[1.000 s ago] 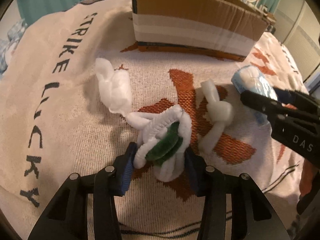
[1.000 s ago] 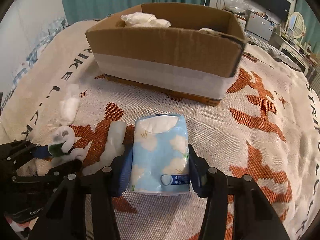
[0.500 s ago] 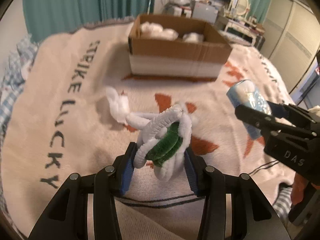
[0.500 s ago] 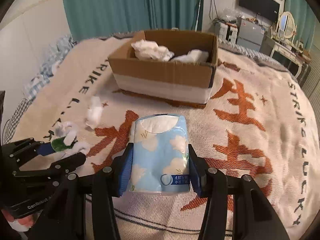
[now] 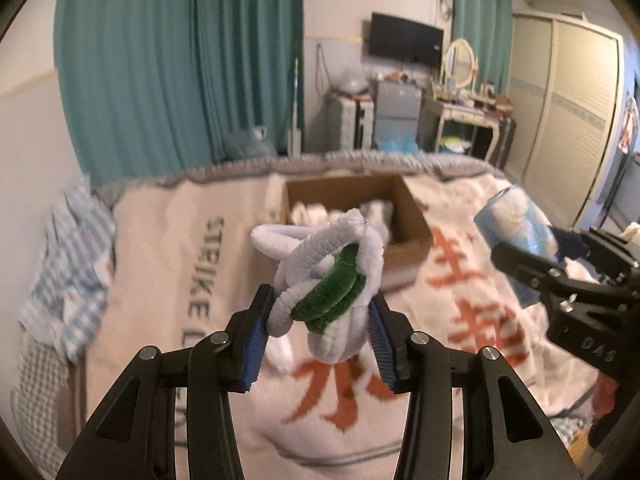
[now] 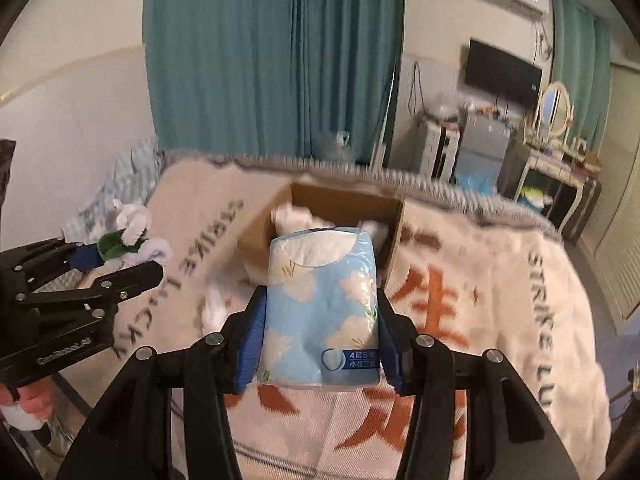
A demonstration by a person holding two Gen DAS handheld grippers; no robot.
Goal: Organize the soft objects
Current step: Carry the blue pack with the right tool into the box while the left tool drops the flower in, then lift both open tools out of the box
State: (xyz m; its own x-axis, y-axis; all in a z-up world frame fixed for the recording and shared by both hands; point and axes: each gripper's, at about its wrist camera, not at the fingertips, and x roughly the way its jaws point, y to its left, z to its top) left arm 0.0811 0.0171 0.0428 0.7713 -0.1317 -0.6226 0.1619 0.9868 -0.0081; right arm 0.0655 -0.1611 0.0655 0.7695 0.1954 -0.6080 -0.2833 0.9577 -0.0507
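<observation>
My left gripper [image 5: 318,330] is shut on a white and green fuzzy knot toy [image 5: 328,284] and holds it high above the bed; it also shows in the right wrist view [image 6: 128,236]. My right gripper [image 6: 320,332] is shut on a blue tissue pack [image 6: 322,312] with cloud print, also lifted; the pack shows at the right of the left wrist view [image 5: 516,232]. An open cardboard box [image 5: 416,220] with white soft things inside sits on the blanket ahead of both grippers, and it shows in the right wrist view [image 6: 256,232].
A cream blanket [image 6: 500,300] with orange characters and "STRIKE LUCKY" lettering covers the bed. A white soft piece [image 6: 214,308] lies on it left of the tissue pack. Checked cloth [image 5: 76,264] lies at the bed's left edge. Teal curtains, a dresser and a wardrobe stand beyond.
Both grippers have risen well above the blanket with their loads. The box now looks farther off and lower, and the room beyond has come into view.
</observation>
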